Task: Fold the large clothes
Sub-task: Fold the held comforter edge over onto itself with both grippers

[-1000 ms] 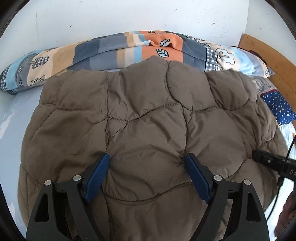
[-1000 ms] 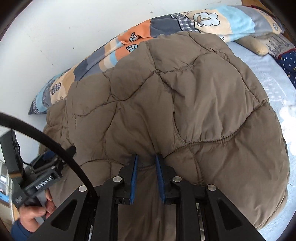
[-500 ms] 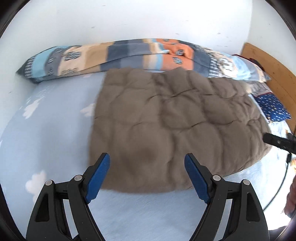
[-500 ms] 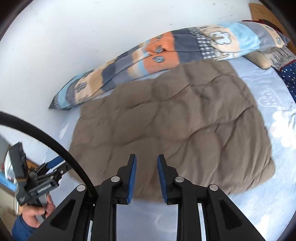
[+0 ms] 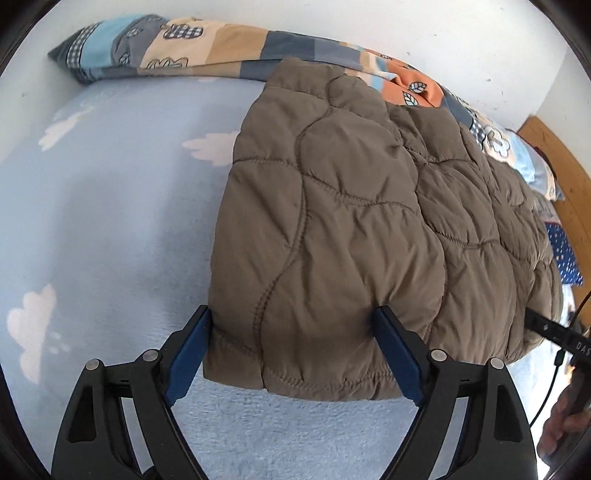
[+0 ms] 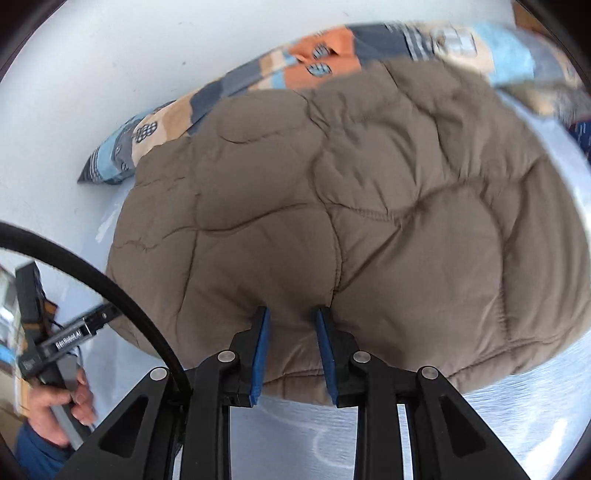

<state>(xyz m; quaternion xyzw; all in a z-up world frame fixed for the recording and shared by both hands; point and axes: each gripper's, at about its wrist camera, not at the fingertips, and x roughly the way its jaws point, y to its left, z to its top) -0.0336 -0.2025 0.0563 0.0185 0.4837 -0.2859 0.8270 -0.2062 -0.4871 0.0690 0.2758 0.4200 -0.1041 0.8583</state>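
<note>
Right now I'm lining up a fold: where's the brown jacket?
The brown jacket lies on the blue bedsheet, far edge against the patchwork quilt, near hem between both grippers' fingers.

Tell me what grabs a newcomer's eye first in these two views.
The puffy brown quilted jacket dominates, lying folded on the pale blue cloud-print bedsheet. The left gripper straddles its near edge, jaws wide, while the right gripper brackets a bunch of fabric. Behind, a colourful patchwork duvet runs along the white wall.
</note>
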